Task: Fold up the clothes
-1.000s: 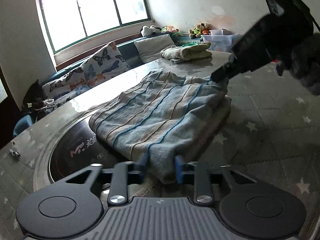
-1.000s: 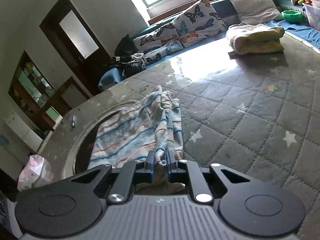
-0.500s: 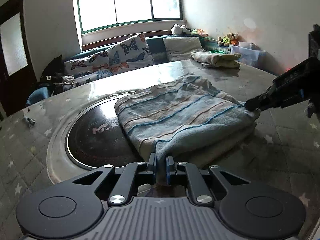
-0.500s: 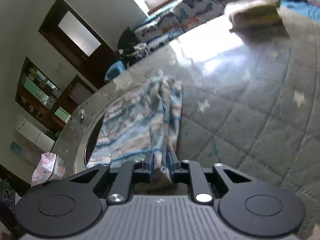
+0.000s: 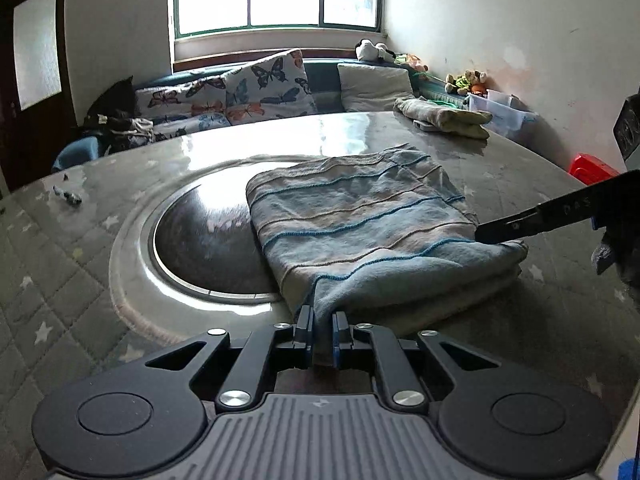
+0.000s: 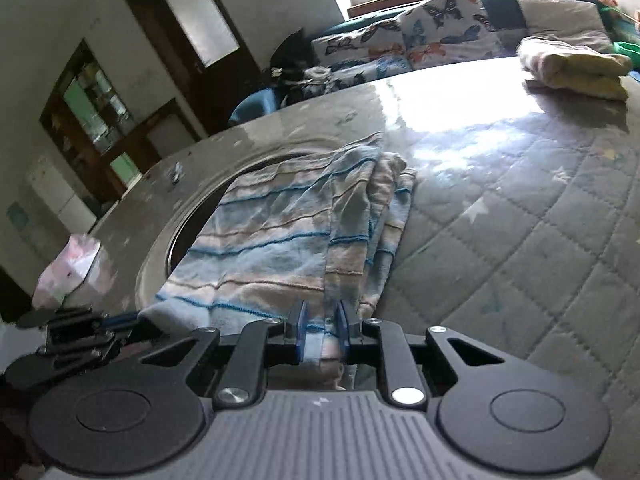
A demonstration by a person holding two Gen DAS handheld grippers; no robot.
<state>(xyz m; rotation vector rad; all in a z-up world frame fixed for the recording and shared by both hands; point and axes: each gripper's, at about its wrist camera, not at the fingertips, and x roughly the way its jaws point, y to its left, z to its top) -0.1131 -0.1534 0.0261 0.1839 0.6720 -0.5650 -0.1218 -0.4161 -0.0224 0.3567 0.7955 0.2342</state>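
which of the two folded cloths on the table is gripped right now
The blue-and-tan striped cloth, pinched at two corners by the left gripper and right gripper. The yellowish cloth lies untouched.

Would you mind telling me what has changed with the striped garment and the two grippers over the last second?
The left gripper closed its jaws on the near corner of the striped garment; a second ago they were open around it. The right gripper kept its pinch on the other corner, and the top layer now lies flatter. The garment stays on the table, partly over the round dark inset.
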